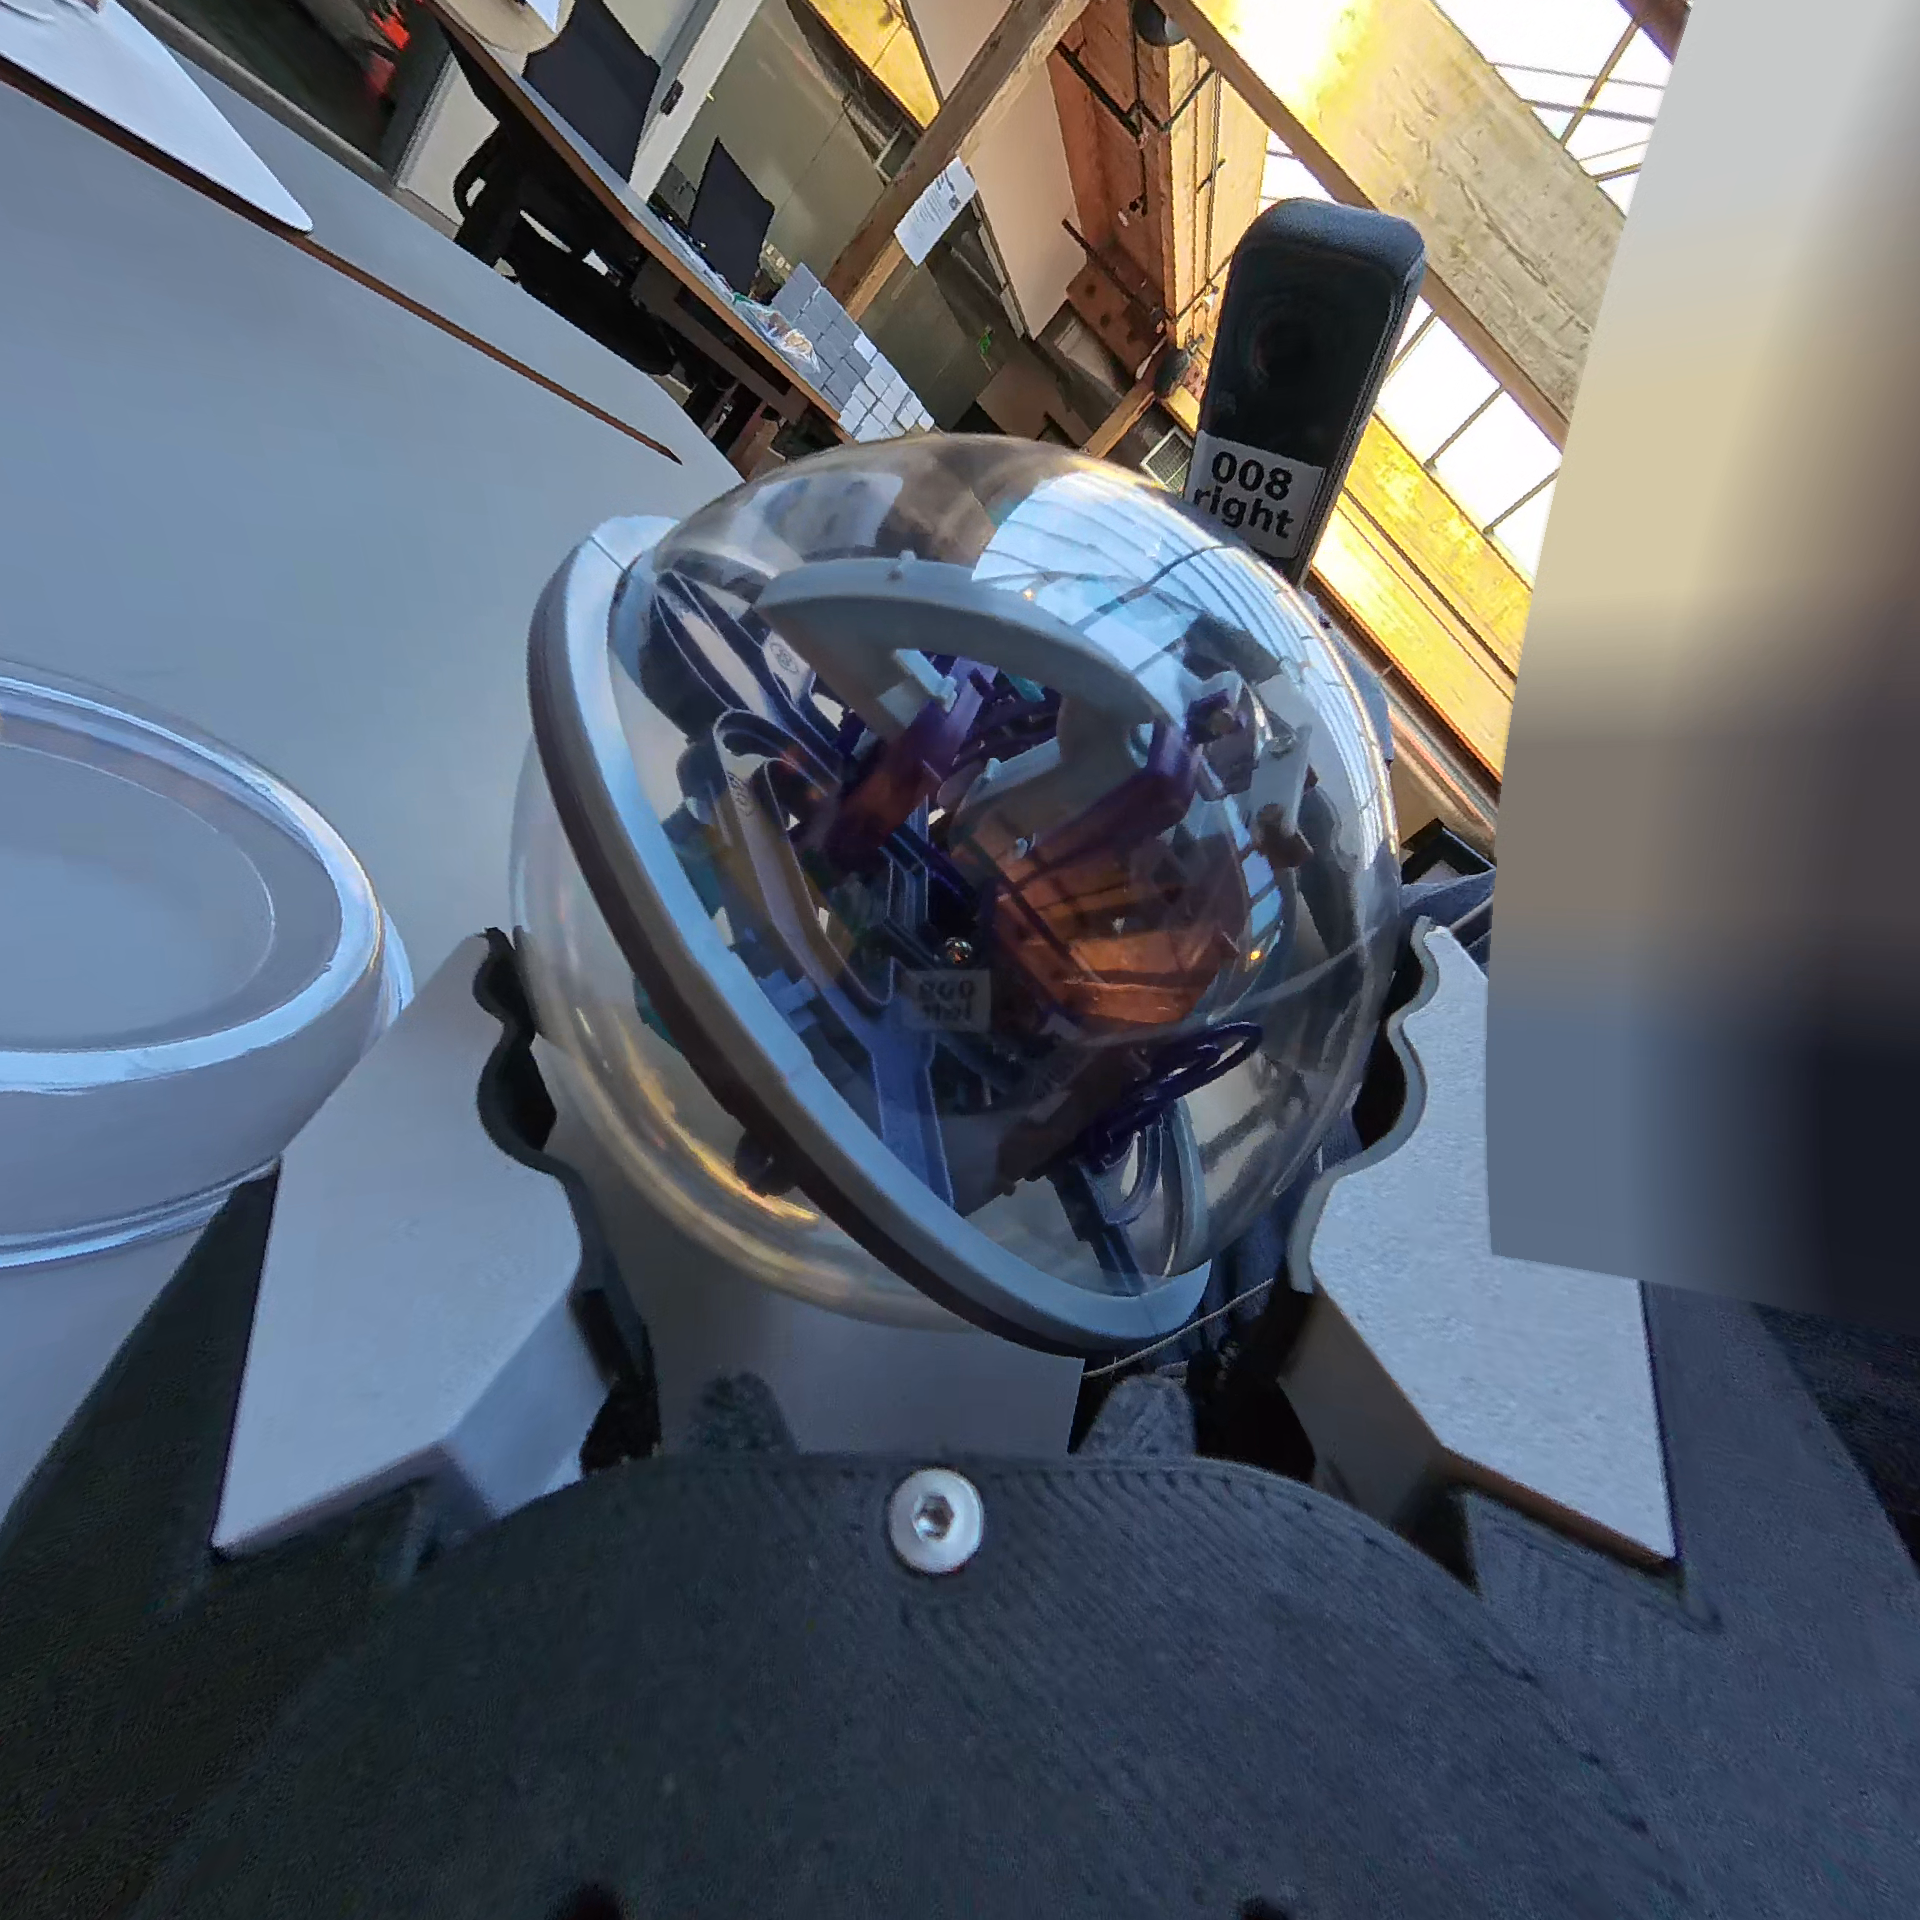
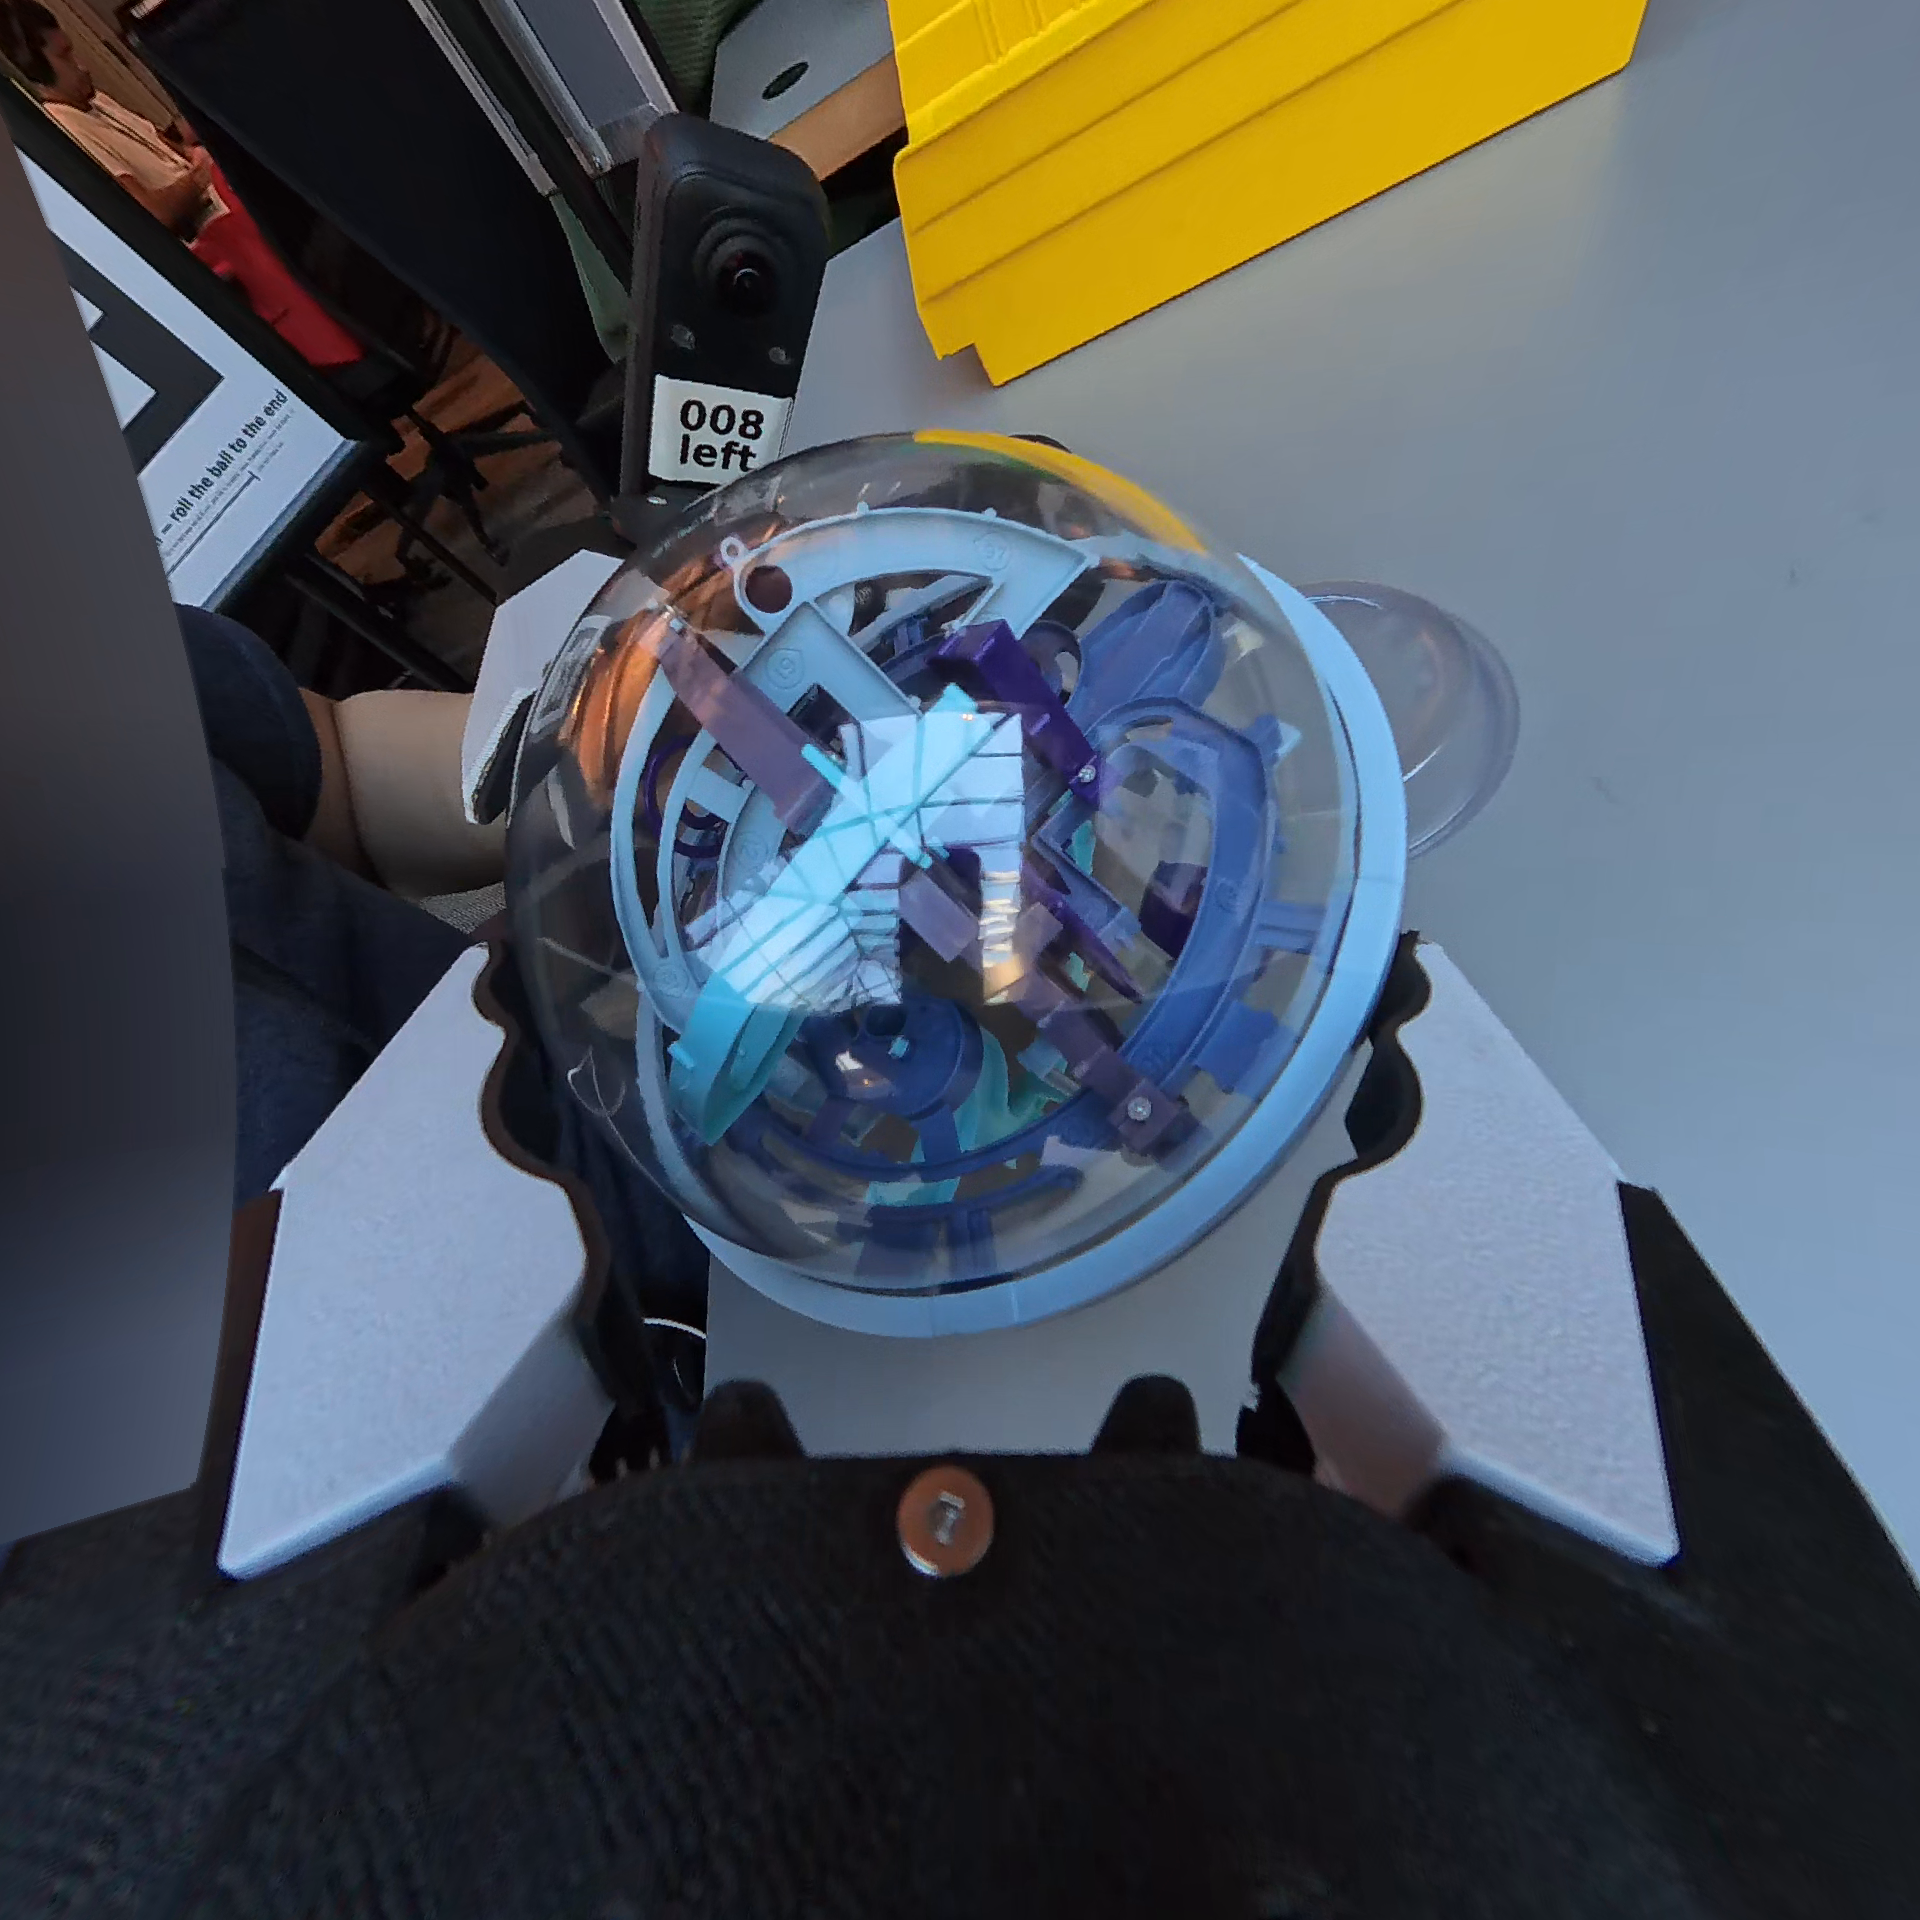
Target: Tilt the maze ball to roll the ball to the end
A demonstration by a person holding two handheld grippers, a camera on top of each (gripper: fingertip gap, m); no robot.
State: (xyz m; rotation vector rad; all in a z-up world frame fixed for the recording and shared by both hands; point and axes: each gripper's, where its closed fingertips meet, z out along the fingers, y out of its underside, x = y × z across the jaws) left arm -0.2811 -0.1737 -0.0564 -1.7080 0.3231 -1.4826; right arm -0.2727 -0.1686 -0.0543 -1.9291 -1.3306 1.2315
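The maze ball [image 1: 1039, 810] is a clear sphere with a grey equator ring and blue, purple and grey tracks inside. It is held off the table, tilted, between both grippers from opposite sides. My left gripper [image 1: 956, 987] is shut on it, fingers pressing its left and right flanks. A small shiny steel ball [image 1: 954, 948] sits on a blue track low in the sphere. In the right wrist view my right gripper [image 2: 945, 997] is shut on the maze ball [image 2: 935, 883] the same way. Each view shows the other gripper's black camera behind the sphere [image 1: 1299, 364] [image 2: 727, 270].
A clear round stand [image 1: 156, 935] sits on the grey table [image 2: 1610, 623] beside the sphere; it also shows in the right wrist view [image 2: 1455, 717]. A yellow bin [image 2: 1195, 156] stands at the far edge. A person's forearm [image 2: 395, 769] and a framed sign [image 2: 208, 468] are at left.
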